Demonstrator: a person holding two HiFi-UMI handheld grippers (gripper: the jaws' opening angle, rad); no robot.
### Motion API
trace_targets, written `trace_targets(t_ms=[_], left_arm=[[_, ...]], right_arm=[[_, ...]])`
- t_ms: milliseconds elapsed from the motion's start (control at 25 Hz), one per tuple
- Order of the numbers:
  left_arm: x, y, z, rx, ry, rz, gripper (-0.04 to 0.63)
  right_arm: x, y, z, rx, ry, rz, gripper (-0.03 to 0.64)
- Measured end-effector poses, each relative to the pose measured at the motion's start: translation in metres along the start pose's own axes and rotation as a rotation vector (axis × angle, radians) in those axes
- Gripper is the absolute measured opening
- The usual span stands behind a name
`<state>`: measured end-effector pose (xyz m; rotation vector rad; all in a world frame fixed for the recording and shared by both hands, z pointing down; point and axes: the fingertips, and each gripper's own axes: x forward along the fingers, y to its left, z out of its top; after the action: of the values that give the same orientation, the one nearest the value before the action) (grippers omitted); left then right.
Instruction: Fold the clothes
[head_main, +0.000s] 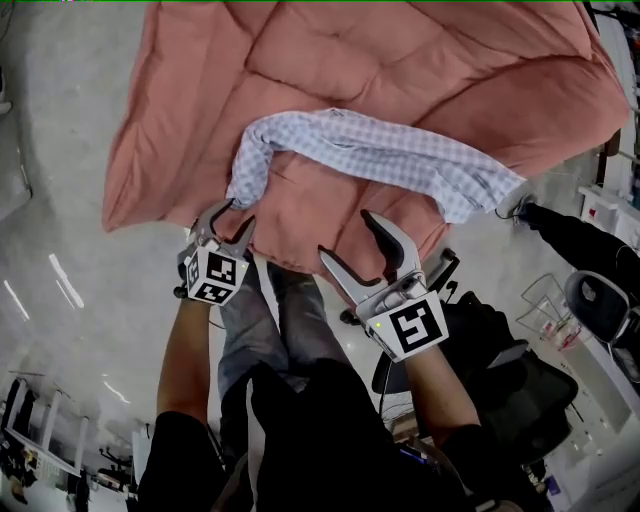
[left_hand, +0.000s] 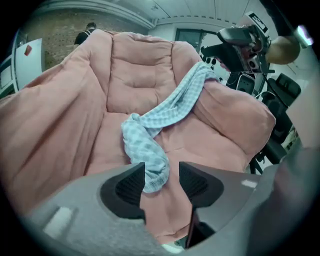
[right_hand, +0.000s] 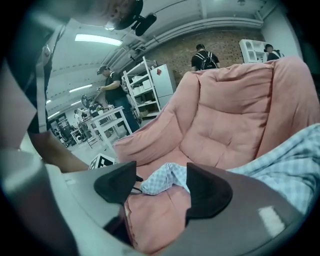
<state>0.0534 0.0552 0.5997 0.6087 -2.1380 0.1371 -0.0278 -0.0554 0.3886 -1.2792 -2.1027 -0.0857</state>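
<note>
**Head view.** Far left, the pale grey polished floor (head_main: 60, 150). Next comes my left gripper (head_main: 232, 218), at the near-left edge of the salmon-pink quilted comforter (head_main: 400, 60), right at the left end of the garment. What lies under the comforter is hidden. The light-blue checked cotton garment (head_main: 380, 150) is bunched into a long rope. It lies across the comforter from that near-left end up to the middle and on to the right edge. Further right, my right gripper (head_main: 347, 235) is at the comforter's near edge, below the garment's middle and apart from it. A black office chair (head_main: 520, 370) stands at the lower right.

**Left gripper view.** The fingers of my left gripper (left_hand: 161, 172) stand apart. The drooping end of the garment (left_hand: 150, 145) hangs between them, against the left finger. Pink comforter (left_hand: 135, 75) shows in the gap to the right finger, so the cloth is not clamped.

**Right gripper view.** A white shelving unit (right_hand: 150, 90) stands at the back left. The fingers of my right gripper (right_hand: 161, 175) are wide apart and grip nothing. Only the comforter (right_hand: 235, 115) and, beyond it, the garment's far end (right_hand: 160, 182) show between them.
</note>
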Motion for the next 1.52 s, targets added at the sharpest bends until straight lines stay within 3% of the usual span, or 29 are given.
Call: trace_targets(t_ms=[160,320,400,480,520,600,680,920,1040,1320,1520], left_arm=[[0.024,-0.007,-0.014,0.047,0.061,-0.004,0.2],[0.035,-0.006,-0.017,0.167,0.138,0.007,0.13],[0.039,-0.005,-0.02,0.215,0.184,-0.008,0.134],[0.04,-0.005,-0.024,0.247,0.221,-0.028,0.211],[0.04,-0.004,-0.025,0.262,0.231,-0.029,0.216],[0.038,-0.001,-0.027,0.282,0.233,-0.016,0.202],[0.038,0.004,-0.028,0.288,0.234,0.001,0.144],[0.047,0.014,-0.034,0.297,0.278,0.006,0.14],[0.043,0.015,-0.028,0.244,0.254,0.005,0.109],[-0.005,0.015,0.008,-0.031,0.086,-0.006,0.061],[-0.062,0.024,0.044,-0.135,-0.008,-0.002,0.058]], right_arm=[[-0.008,-0.009,-0.022,0.031,0.006,-0.01,0.311],[-0.015,-0.014,-0.032,0.062,0.01,-0.023,0.305],[-0.019,-0.016,-0.036,0.054,0.016,-0.024,0.301],[-0.02,-0.015,-0.037,0.054,0.016,-0.029,0.301],[-0.02,-0.014,-0.038,0.057,0.015,-0.033,0.301],[-0.021,-0.011,-0.038,0.069,0.01,-0.037,0.301],[-0.021,-0.009,-0.037,0.09,0.001,-0.042,0.298],[-0.021,-0.009,-0.047,0.093,0.016,-0.047,0.295],[-0.019,-0.008,-0.05,0.098,0.026,-0.049,0.293],[-0.009,0.003,-0.033,0.075,0.02,-0.027,0.273],[0.0,0.019,-0.018,-0.027,0.052,0.007,0.259]])
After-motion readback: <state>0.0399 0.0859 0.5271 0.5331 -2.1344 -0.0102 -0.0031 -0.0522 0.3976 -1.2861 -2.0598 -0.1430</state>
